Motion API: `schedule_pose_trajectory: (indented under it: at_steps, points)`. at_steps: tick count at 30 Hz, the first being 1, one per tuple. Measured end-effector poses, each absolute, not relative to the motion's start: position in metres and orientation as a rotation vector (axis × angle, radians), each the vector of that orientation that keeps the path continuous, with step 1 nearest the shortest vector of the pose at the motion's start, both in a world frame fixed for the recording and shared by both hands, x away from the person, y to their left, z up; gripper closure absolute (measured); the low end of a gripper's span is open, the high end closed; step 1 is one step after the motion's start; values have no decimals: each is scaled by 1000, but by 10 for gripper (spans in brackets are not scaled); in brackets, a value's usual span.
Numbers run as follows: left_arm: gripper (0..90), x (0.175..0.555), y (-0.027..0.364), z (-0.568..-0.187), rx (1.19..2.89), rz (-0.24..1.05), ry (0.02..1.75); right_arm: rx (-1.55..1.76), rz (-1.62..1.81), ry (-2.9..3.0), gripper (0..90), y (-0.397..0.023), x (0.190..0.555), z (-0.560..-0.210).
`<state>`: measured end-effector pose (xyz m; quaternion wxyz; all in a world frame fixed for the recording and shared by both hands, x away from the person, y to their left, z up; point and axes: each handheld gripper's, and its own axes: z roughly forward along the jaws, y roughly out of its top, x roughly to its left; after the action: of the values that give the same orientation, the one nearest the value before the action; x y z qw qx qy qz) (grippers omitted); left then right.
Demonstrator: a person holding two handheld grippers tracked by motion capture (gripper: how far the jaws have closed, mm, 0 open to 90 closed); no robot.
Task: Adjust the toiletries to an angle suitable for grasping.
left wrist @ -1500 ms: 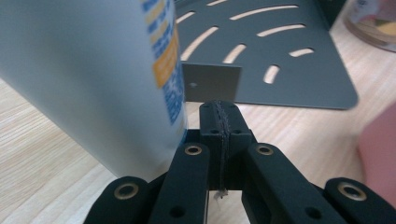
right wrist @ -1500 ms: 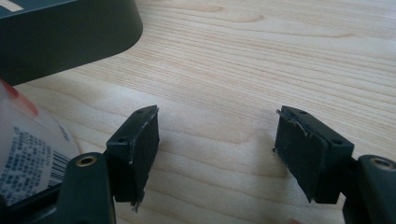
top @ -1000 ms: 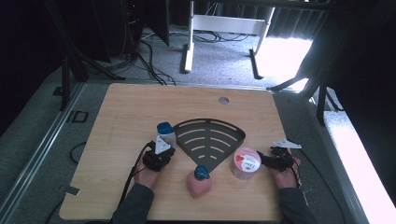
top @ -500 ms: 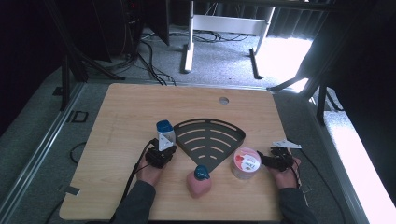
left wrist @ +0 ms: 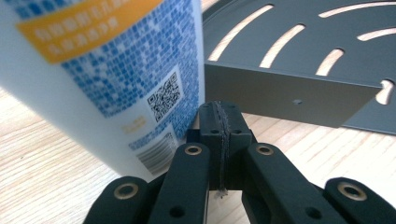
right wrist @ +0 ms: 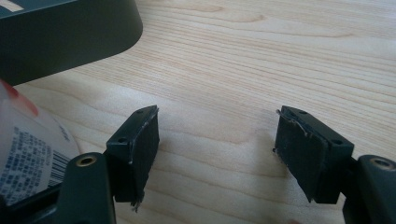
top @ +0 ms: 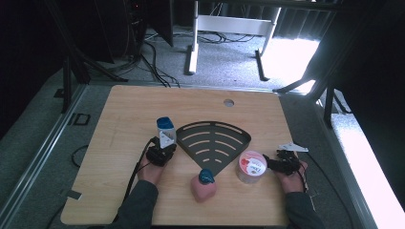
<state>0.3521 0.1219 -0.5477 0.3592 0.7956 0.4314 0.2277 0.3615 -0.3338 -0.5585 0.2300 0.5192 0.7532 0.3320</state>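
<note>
A white bottle with a blue cap and blue-and-orange label (top: 165, 131) (left wrist: 116, 70) stands upright at the left corner of a black fan-shaped slotted rack (top: 215, 140) (left wrist: 289, 88). My left gripper (top: 162, 150) (left wrist: 220, 112) sits just in front of the bottle's base, shut with nothing between its jaws; the bottle is beside them, not gripped. A pink-lidded tub with a white label (top: 250, 167) (right wrist: 23, 140) stands right of the rack's tip. My right gripper (top: 270, 162) (right wrist: 217, 135) rests on the table beside the tub, open and empty.
A pink bottle with a blue cap (top: 204, 186) lies near the front edge, below the rack's tip. The wooden table (top: 133, 105) has a round cable hole (top: 229, 102) at the back. The rack's corner (right wrist: 65, 32) lies beyond my right jaws.
</note>
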Motion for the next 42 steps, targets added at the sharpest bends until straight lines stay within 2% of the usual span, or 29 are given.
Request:
schedule_pose_trajectory:
  at_steps: [24,35,40,42]
  points:
    - [726,290,104,-505,2086,331,801,1428,913,2072,301,-334,362,-558]
    - [675,274,102,-490,2079,291,739,1428,913,2072,301,-334,362,-559]
    - [572,267,102,-486,2063,286,709,1428,913,2072,301,-334,362,-558]
    - [567,263,100,-484,2070,277,683,1427,913,2072,301,-334,362,-559]
